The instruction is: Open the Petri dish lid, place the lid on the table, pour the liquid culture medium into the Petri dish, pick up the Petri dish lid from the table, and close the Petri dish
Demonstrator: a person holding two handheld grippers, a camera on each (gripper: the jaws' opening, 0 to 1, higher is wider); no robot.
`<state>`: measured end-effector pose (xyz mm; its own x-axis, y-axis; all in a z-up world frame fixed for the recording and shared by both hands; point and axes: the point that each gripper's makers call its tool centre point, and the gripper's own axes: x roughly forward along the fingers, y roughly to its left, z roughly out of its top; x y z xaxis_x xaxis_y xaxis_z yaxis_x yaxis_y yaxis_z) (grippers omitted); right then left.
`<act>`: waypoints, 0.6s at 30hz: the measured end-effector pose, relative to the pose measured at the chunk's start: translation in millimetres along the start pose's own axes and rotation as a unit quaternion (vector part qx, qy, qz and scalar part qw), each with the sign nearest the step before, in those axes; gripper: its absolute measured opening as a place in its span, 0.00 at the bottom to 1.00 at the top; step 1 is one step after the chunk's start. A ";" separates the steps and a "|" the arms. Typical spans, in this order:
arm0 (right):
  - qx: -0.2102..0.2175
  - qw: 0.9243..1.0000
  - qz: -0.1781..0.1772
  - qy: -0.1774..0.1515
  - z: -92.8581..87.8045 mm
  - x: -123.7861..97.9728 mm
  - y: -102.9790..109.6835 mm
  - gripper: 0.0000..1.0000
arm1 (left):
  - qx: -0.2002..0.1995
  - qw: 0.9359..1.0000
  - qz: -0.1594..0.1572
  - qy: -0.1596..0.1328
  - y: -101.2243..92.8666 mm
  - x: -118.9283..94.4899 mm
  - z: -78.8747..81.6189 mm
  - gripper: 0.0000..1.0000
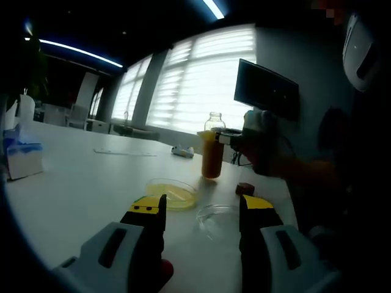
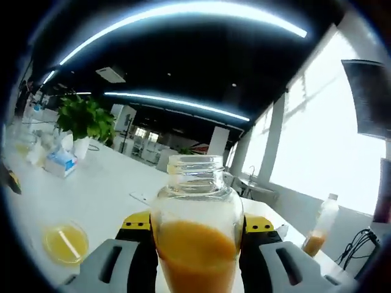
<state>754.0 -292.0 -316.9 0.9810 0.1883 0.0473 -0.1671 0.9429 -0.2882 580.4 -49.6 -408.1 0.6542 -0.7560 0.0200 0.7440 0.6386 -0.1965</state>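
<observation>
Right claw point(image 2: 197, 235) grips one orange-filled bottle point(image 2: 197, 244); left claw point(image 1: 201, 210) gapes empty above one dish point(image 1: 171, 193) and one lid point(image 1: 217, 220).

The table point(image 1: 79, 183) is white. The Petri dish point(image 1: 171, 193) on it holds yellow liquid, and its lid point(image 1: 216, 218) is clear. The glass bottle point(image 2: 196, 235) is clear with orange liquid inside. The left tool point(image 1: 202, 213) has black fingers with yellow tips and a light grey body. The right tool point(image 2: 197, 229) has the same colours. A small cap point(image 1: 245, 188) is dark red. The plant point(image 2: 85, 118) has green leaves.
</observation>
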 end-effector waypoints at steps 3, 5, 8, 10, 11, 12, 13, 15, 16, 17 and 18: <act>0.017 1.000 -0.005 0.003 -2.8 2.4 -6.9 0.48 | 0.000 1.000 0.000 0.000 0.1 0.0 -0.1 0.39; 0.037 0.999 -0.010 0.006 -5.8 4.2 -13.3 0.48 | 0.000 1.000 0.000 0.000 0.2 0.0 -0.1 0.39; 0.052 0.999 -0.015 0.007 -7.4 4.4 -17.1 0.48 | -0.001 1.000 0.000 0.001 0.2 0.1 -0.2 0.39; 0.063 0.998 -0.018 0.008 -10.1 6.1 -21.6 0.48 | -0.001 1.000 0.000 0.001 0.1 0.1 -0.4 0.39; 0.069 0.997 -0.019 0.008 -11.5 7.0 -23.9 0.48 | -0.001 1.000 0.000 0.001 0.1 0.1 -0.5 0.39; 0.072 0.997 -0.020 0.008 -12.0 7.2 -24.5 0.48 | -0.001 1.000 0.000 0.001 0.1 0.1 -0.4 0.39; 0.074 0.997 -0.021 0.008 -12.2 7.7 -25.1 0.48 | -0.001 1.000 0.000 0.001 0.1 0.2 -0.5 0.39; 0.083 0.996 -0.022 0.008 -13.1 8.2 -26.1 0.48 | -0.002 1.000 0.000 0.002 0.1 0.2 -0.5 0.39; 0.091 0.996 -0.023 0.008 -13.9 8.5 -26.9 0.48 | -0.002 1.000 0.000 0.002 0.1 0.3 -0.5 0.39; 0.099 0.995 -0.024 0.008 -14.6 8.8 -27.6 0.48 | -0.002 1.000 0.000 0.002 0.1 0.3 -0.5 0.39; 0.117 0.993 -0.025 0.009 -15.6 8.7 -27.7 0.48 | -0.002 1.000 0.000 0.002 0.2 0.3 -0.5 0.39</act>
<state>768.8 -320.7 -323.4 0.9898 0.1376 0.0383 -0.1353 0.9892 -0.0561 580.7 -49.8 -408.6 0.6536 -0.7567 0.0169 0.7436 0.6379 -0.2002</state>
